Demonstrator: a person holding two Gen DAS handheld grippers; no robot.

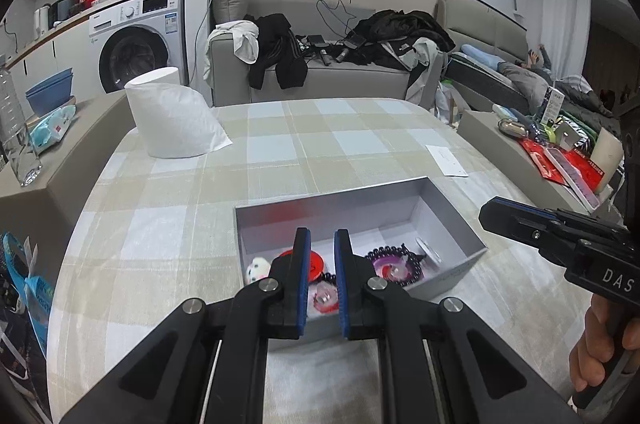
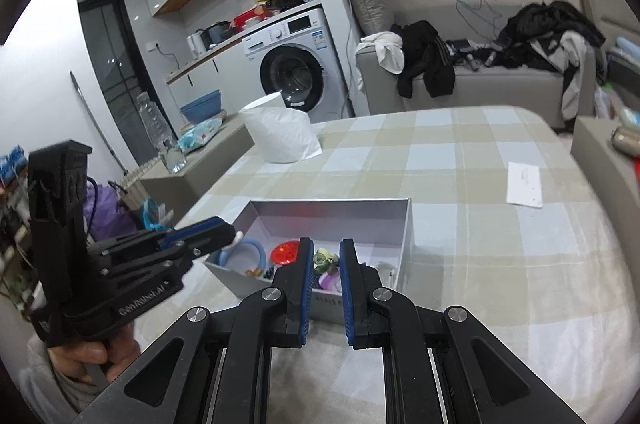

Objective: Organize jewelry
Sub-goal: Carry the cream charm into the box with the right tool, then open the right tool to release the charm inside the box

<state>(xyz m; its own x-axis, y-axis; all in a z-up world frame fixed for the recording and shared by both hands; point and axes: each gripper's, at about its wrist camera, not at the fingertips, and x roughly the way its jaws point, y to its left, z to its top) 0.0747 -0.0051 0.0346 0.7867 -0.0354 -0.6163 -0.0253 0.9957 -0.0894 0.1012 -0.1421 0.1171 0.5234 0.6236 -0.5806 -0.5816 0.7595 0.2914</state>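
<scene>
The jewelry (image 1: 394,264) lies heaped in the open grey box (image 1: 452,220) at lower centre of both views, beads, a red disc and a blue ring jumbled together, apparently gathered there for sorting. The box sits on the checked bench (image 1: 280,152). The left hand-held gripper (image 1: 322,244) and right hand-held gripper (image 2: 326,254) hover over the near wall, jaws narrowly parted, holding nothing.

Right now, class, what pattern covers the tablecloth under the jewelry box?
The tablecloth has a beige, pale-blue and white check, clearest in the right wrist view.
</scene>
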